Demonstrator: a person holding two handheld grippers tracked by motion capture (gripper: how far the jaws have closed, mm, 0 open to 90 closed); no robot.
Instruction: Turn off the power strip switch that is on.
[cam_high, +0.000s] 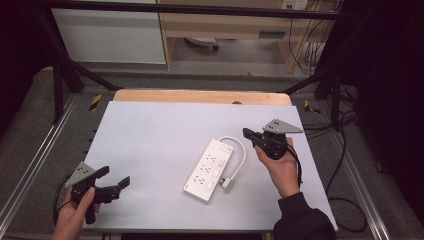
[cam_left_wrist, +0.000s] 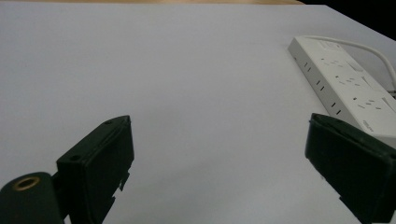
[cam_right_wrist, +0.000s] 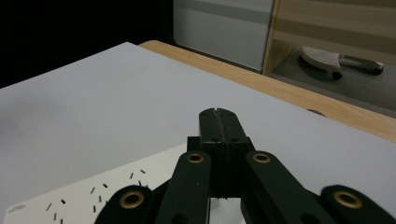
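Observation:
A white power strip (cam_high: 210, 170) lies slanted at the middle of the pale mat (cam_high: 150, 145). Its white cable (cam_high: 243, 150) loops round to a plug (cam_high: 227, 184) beside it. My left gripper (cam_high: 115, 176) is near the mat's front left corner, well clear of the strip, jaws wide apart and empty. In the left gripper view the left gripper (cam_left_wrist: 219, 140) faces bare mat, with the power strip (cam_left_wrist: 345, 88) off to the right. My right gripper (cam_high: 247, 133) hovers just right of the strip's far end, jaws pressed together with nothing between them. In the right gripper view the right gripper (cam_right_wrist: 218, 114) is above the power strip (cam_right_wrist: 93, 196).
The mat covers a wooden table whose bare edge (cam_high: 200, 96) runs along the back. Black frame posts (cam_high: 60, 75) stand at the back corners. Cables (cam_high: 345, 200) trail on the floor at the right. A cabinet (cam_high: 225, 25) stands behind the table.

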